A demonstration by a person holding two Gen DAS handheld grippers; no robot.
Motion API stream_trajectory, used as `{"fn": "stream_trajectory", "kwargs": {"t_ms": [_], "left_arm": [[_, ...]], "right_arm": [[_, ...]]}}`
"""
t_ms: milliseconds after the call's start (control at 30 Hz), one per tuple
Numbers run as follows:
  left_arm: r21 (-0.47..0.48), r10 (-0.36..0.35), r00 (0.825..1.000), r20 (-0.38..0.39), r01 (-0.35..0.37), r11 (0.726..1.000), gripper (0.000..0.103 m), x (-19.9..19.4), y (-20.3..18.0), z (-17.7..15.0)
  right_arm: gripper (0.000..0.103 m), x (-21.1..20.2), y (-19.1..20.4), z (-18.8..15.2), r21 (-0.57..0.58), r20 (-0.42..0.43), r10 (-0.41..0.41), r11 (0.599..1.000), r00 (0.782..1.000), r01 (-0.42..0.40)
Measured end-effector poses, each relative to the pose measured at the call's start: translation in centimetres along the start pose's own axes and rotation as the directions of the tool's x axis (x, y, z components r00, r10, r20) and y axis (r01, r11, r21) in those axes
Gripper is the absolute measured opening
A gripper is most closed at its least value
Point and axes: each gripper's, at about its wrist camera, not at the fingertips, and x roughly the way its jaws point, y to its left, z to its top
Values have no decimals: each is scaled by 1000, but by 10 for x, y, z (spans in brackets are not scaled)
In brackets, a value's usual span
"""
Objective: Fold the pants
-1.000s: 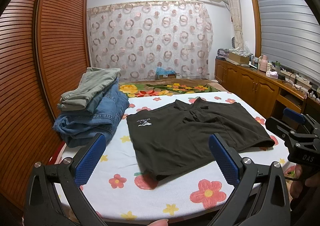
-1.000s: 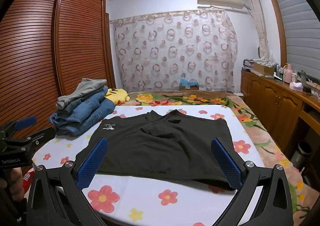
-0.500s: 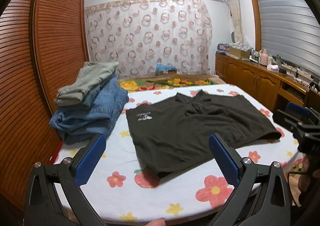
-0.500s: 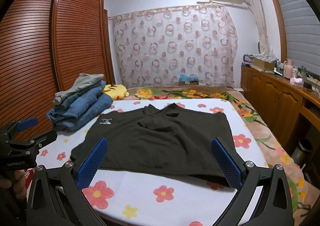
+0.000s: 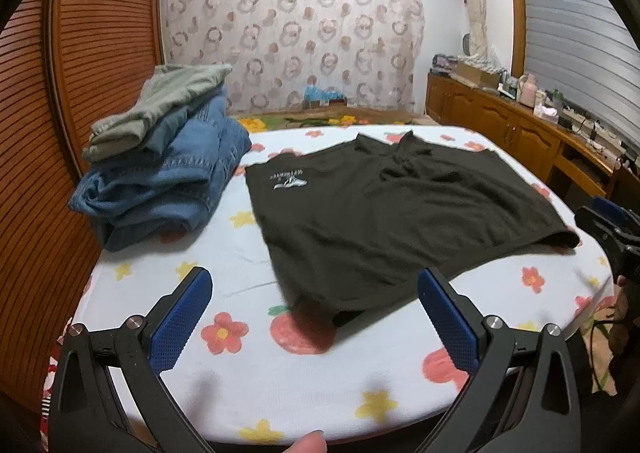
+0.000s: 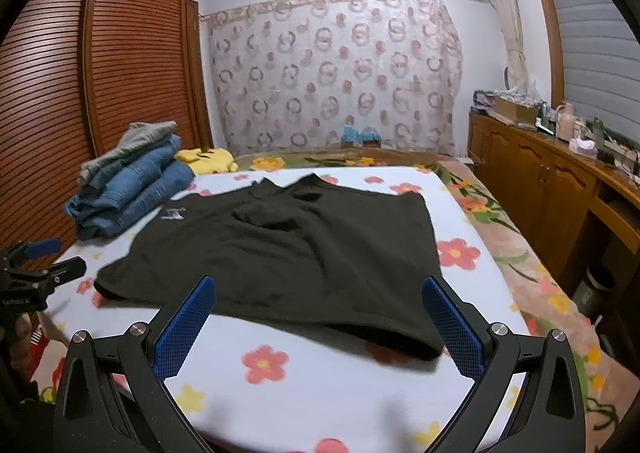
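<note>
Dark olive-black shorts [image 5: 384,213] with a small white logo lie spread flat on the flowered bed sheet [image 5: 280,373]; they also show in the right wrist view [image 6: 304,253]. My left gripper [image 5: 316,313] is open and empty, hovering just above the near left corner of the shorts. My right gripper [image 6: 320,321] is open and empty over the near hem, toward its right corner. Each gripper shows at the edge of the other's view, the right one [image 5: 612,221] and the left one [image 6: 36,265].
A stack of folded jeans and grey-green pants [image 5: 160,157] sits on the bed's left side beside a wooden slatted wardrobe [image 5: 60,133]. A yellow plush [image 6: 208,159] lies behind it. Wooden cabinets [image 6: 540,189] line the right wall. A curtain hangs at the back.
Both grippers have moved forward and down toward the near hem of the shorts. The jaws stayed open and the shorts have not moved.
</note>
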Motion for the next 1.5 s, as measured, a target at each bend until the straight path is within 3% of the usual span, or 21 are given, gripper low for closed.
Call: {"fn": "stream_trajectory", "kwargs": {"t_ms": [500, 733, 933, 1267, 1400, 1500], "left_arm": [[32, -36, 996, -79, 39, 999, 103, 21, 19, -17], [26, -58, 989, -133, 62, 998, 101, 33, 22, -25], [28, -57, 985, -165, 62, 998, 87, 41, 25, -27], [21, -77, 982, -174, 82, 996, 74, 47, 26, -22], [19, -88, 981, -173, 92, 996, 71, 48, 24, -19], [18, -87, 981, -171, 91, 996, 71, 49, 24, -18]], "right_arm": [[99, 1, 1, 6, -26, -48, -36, 999, 998, 35], [91, 6, -12, 8, -8, -86, -46, 999, 995, 46], [86, 7, -19, 9, -3, -100, -83, 997, 992, 83], [65, 12, -18, 13, 1, -140, -95, 995, 986, 96], [61, 14, -18, 15, -8, -160, -93, 996, 983, 93], [49, 16, -20, 18, -11, -170, -91, 996, 981, 91]]}}
